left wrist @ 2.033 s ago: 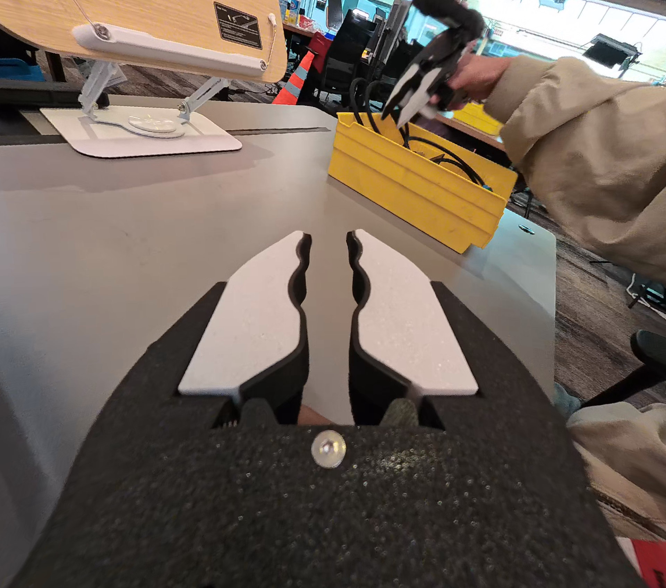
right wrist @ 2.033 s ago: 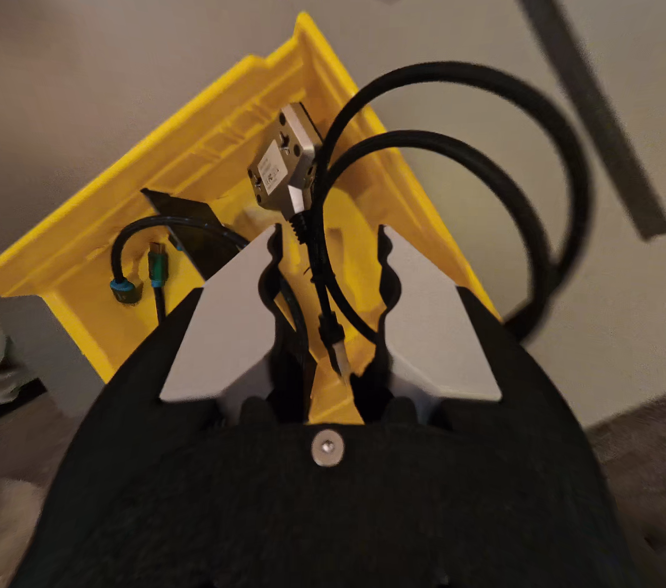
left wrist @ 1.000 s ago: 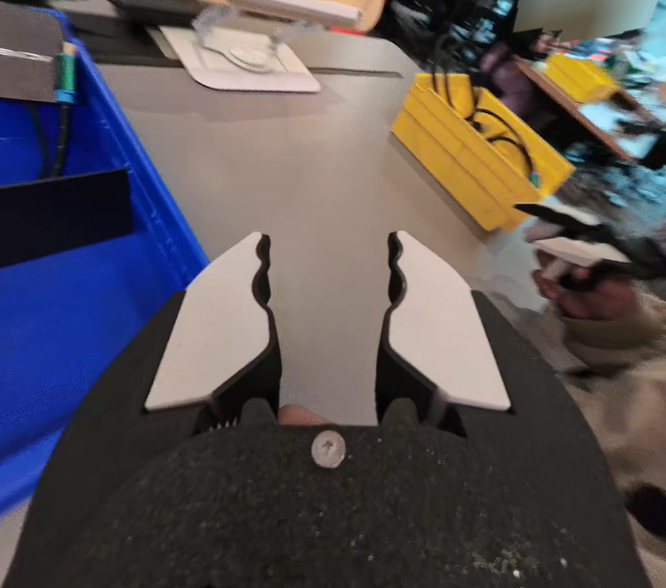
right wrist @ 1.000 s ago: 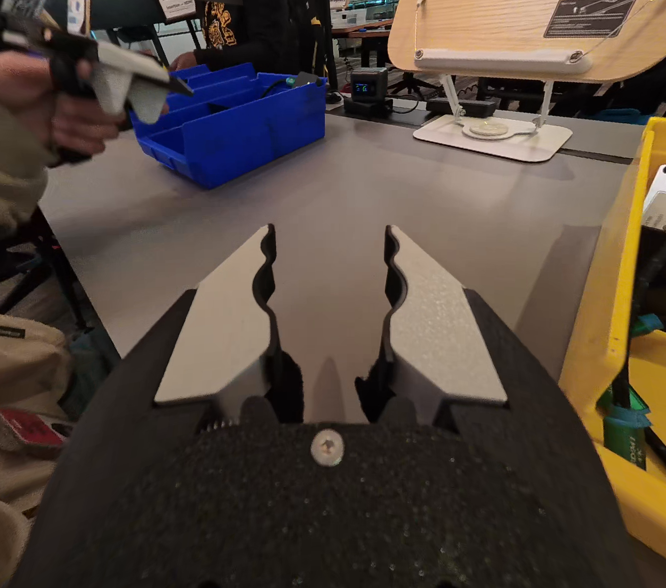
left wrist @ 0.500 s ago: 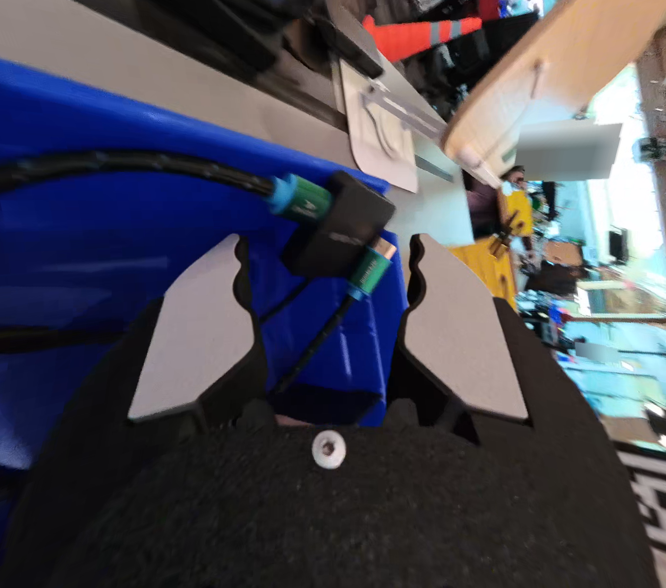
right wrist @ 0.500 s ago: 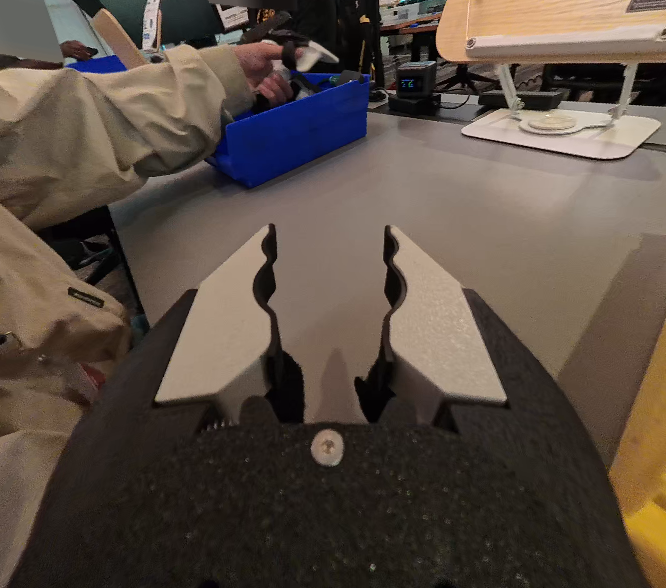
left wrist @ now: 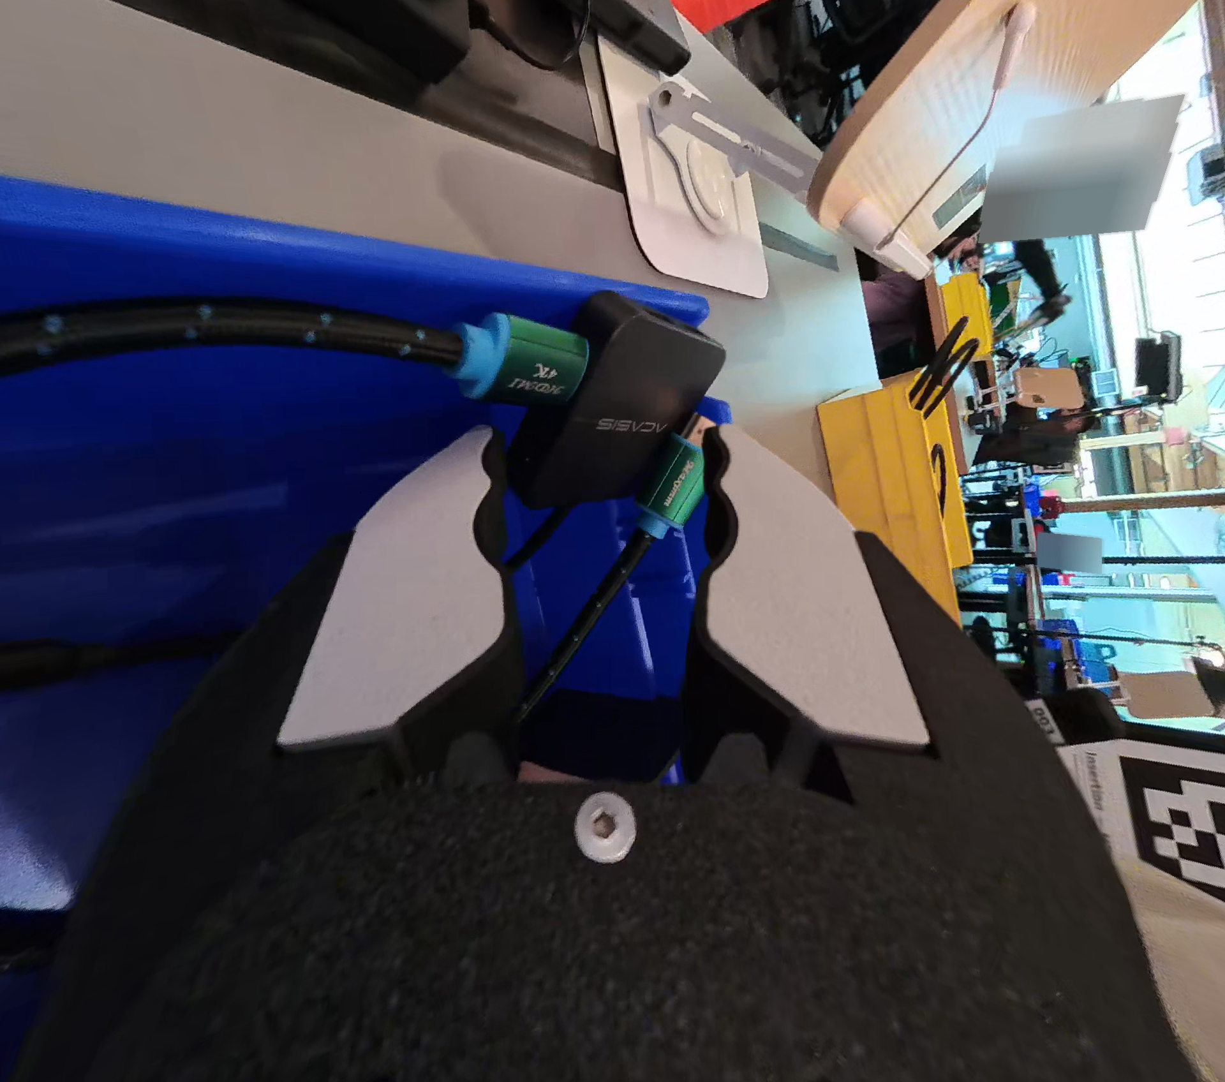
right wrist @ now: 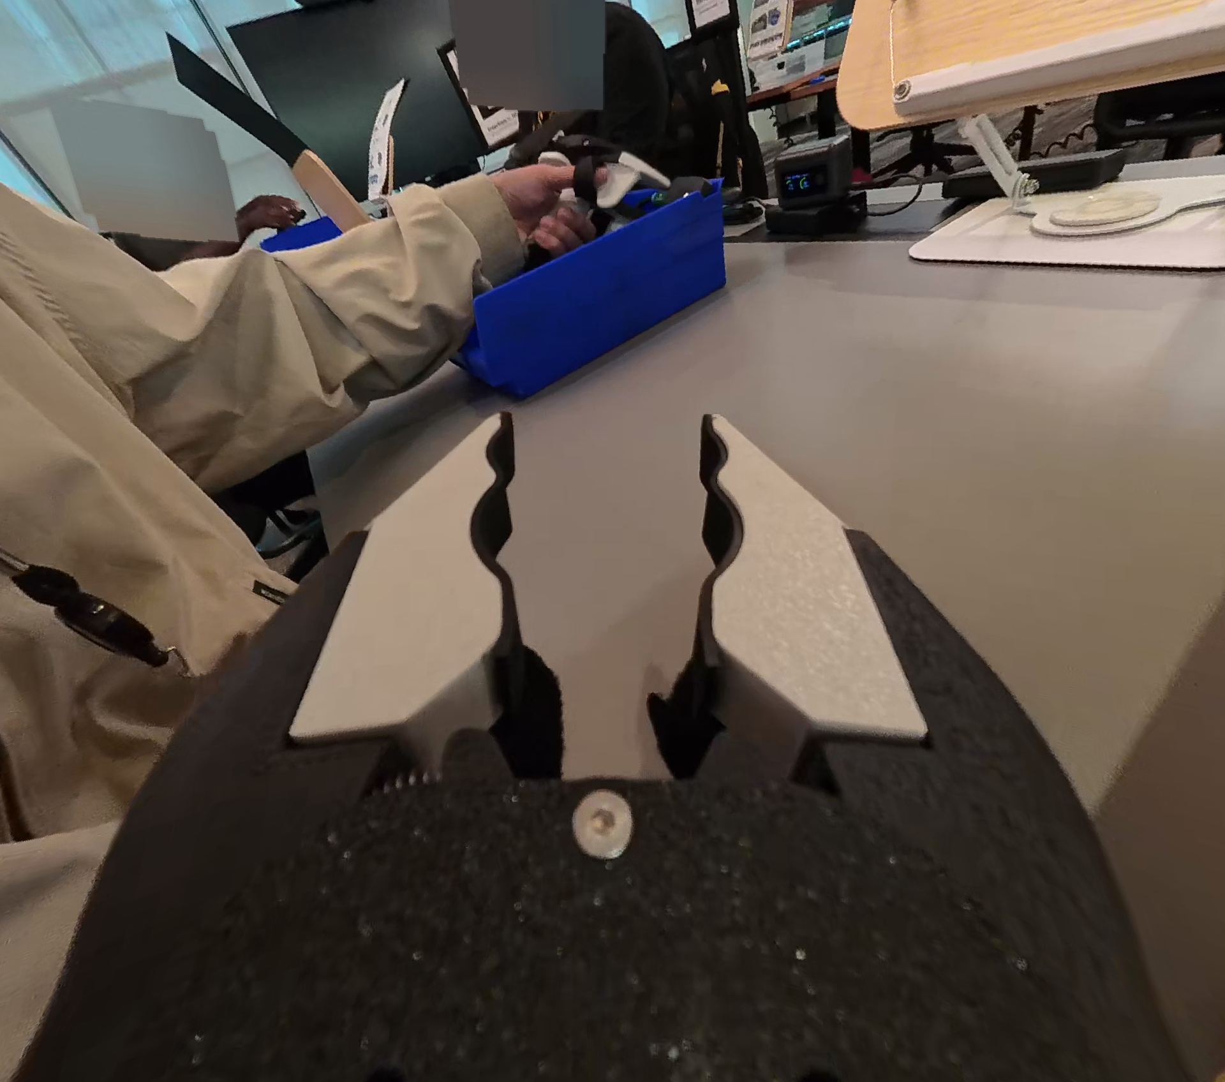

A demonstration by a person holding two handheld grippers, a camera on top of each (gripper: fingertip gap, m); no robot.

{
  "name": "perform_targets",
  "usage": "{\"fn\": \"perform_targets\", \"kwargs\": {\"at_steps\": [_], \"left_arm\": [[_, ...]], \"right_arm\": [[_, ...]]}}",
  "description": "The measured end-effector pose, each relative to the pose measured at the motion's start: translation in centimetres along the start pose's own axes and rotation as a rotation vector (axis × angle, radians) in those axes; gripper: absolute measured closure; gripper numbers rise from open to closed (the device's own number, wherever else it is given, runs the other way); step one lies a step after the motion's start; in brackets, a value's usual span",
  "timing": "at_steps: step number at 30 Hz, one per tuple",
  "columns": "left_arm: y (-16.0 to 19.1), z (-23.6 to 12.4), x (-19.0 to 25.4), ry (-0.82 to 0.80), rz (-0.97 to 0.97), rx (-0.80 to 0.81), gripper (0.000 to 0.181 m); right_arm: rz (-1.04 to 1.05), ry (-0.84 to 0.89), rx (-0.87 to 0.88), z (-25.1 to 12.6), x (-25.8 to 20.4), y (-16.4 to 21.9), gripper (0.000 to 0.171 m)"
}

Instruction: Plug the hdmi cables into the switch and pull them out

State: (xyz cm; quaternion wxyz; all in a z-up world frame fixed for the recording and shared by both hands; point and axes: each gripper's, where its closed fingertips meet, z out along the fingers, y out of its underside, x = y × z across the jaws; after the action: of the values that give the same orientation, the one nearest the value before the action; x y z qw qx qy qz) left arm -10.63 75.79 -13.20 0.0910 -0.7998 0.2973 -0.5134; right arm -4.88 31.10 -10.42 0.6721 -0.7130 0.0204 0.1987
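Note:
A black HDMI switch (left wrist: 616, 407) hangs over the blue bin (left wrist: 199, 453) with two braided cables in it. One green plug (left wrist: 530, 371) enters its left end. A second green plug (left wrist: 669, 487) enters its near end. My left gripper (left wrist: 600, 444) is open, rolled sideways, its fingertips on either side of the switch and second plug, the right tip close to the plug. My right gripper (right wrist: 606, 434) is open and empty above the grey table (right wrist: 895, 387). The left gripper (right wrist: 616, 182) shows far off at the blue bin (right wrist: 596, 294).
A yellow bin (left wrist: 888, 473) with black cables stands further along the table. A wooden board on a white stand (right wrist: 1060, 228) is at the back, with a small black device (right wrist: 812, 188) beside it. A person's beige sleeve (right wrist: 298, 308) reaches to the blue bin. The grippers' ends are close to 45 cm from one another. The green plug (left wrist: 530, 371) is closer to my left gripper, around 4 cm from its tips; the right tips are 50 cm off.
My left gripper swung from over the table into the blue bin, rolled sideways, and closed in on the switch. The right gripper turned left, so the yellow bin left its view.

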Motion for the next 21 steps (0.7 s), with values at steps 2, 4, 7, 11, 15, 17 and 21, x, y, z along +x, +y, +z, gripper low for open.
{"fn": "perform_targets", "kwargs": {"at_steps": [2, 4, 7, 11, 15, 17, 21], "left_arm": [[0.1, -0.2, 0.3, 0.018, 0.03, 0.008, 0.135], [0.1, -0.7, 1.3, 0.073, 0.069, 0.04, 0.156], [0.3, -1.1, 2.1, 0.076, 0.159, 0.06, 0.159], [0.1, -2.0, 3.6, 0.007, 0.346, 0.123, 0.16], [-1.3, -4.5, 7.3, -0.082, 0.607, 0.266, 0.164], [-1.7, -5.8, 9.7, -0.145, 0.744, 0.314, 0.165], [-0.9, -7.1, 15.8, -0.255, 1.05, 0.344, 0.165]], "right_arm": [[0.007, 0.002, 0.011, -0.1, 0.2, -0.2, 0.118], [0.013, 0.001, 0.015, -0.2, 0.3, -0.3, 0.119], [0.004, -0.001, 0.017, -0.3, 0.2, -0.4, 0.119], [0.007, -0.011, 0.014, -0.2, -0.1, -0.4, 0.119], [0.005, -0.014, 0.02, -0.2, -0.2, -0.6, 0.12], [0.003, -0.013, 0.023, -0.2, -0.3, -0.6, 0.12], [-0.005, -0.028, 0.032, 0.3, -0.8, -1.3, 0.12]]}}
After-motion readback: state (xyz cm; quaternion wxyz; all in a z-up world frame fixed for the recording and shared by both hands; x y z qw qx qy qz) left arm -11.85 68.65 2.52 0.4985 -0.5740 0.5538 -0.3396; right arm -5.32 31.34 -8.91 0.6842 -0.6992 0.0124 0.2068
